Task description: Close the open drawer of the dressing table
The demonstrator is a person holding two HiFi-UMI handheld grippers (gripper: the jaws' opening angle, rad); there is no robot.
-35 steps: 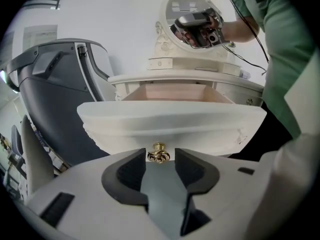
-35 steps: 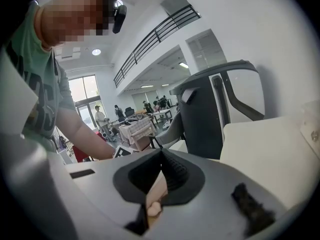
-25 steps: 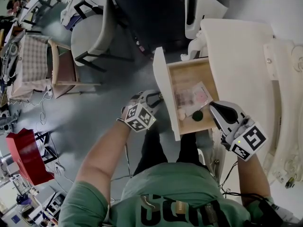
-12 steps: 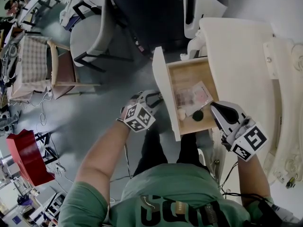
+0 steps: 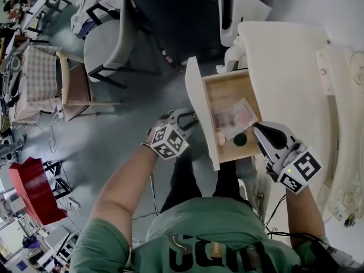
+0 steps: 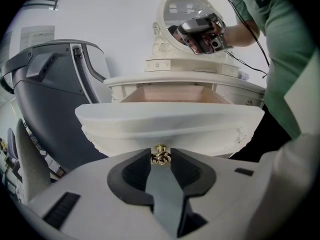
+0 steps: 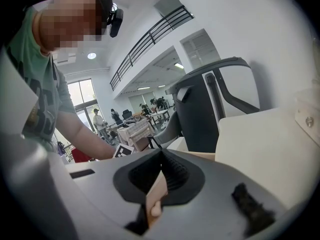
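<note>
My cream-white dressing counter [image 5: 284,56] stands on the grey floor [image 5: 131,124]. Its light wooden drawer [image 5: 227,90] is open to the left, holding a pink flat packet [image 5: 230,117], a dark round thing [image 5: 240,139] and a small pale lump [image 5: 221,138].

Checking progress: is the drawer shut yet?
Open: the drawer sticks out from the table, its wooden inside showing from above.

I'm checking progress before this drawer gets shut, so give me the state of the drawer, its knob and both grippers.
Drawer, open, pulled well out of the dressing table.
Brass knob, on the drawer's front, between the left gripper's jaws.
Left gripper, jaws closed on the brass knob.
Right gripper, jaws together at the tips, holding nothing.
</note>
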